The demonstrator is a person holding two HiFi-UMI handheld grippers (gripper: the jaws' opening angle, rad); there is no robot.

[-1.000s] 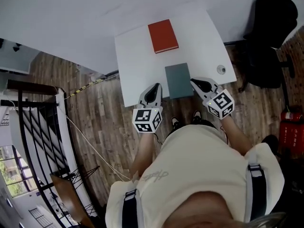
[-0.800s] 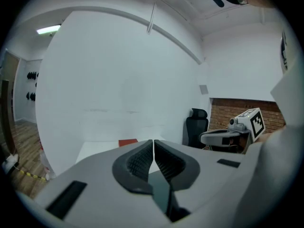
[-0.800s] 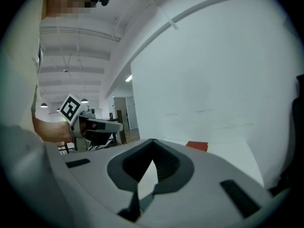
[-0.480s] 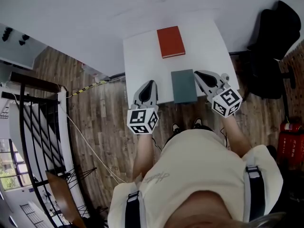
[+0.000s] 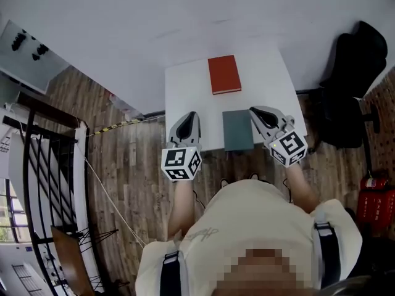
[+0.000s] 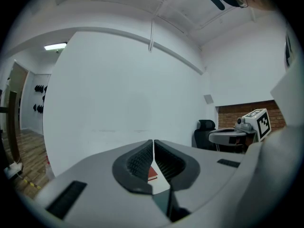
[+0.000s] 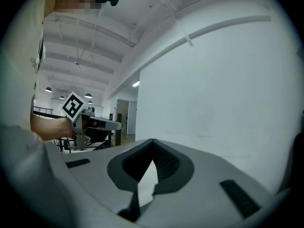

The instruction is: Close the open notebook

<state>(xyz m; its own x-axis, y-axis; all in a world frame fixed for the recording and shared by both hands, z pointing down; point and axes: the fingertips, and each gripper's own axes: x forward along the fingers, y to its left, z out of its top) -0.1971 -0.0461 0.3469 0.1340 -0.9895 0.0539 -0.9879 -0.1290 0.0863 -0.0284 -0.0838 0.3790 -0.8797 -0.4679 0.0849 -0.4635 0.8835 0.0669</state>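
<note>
Two notebooks lie on the white table [image 5: 185, 85], and both look closed. The red notebook [image 5: 224, 74] is at the far side; a sliver of this red notebook [image 6: 152, 174] shows under my left jaws. The grey-green notebook [image 5: 237, 130] lies at the near edge. My left gripper [image 5: 189, 116] hovers over the near edge to its left, my right gripper [image 5: 255, 111] just to its right. Neither touches a notebook. In the left gripper view the left gripper [image 6: 153, 142] is shut and empty; in the right gripper view the right gripper [image 7: 152, 141] is also shut, tips together, empty.
A black office chair [image 5: 355, 73] stands right of the table. A red object [image 5: 373, 202] sits on the wood floor at the right. A black metal railing [image 5: 37, 165] and a cable [image 5: 117, 125] are at the left. A white wall rises behind the table.
Both grippers have risen toward the head camera and stay shut. The notebooks lie as before. The head view has shifted a little.
</note>
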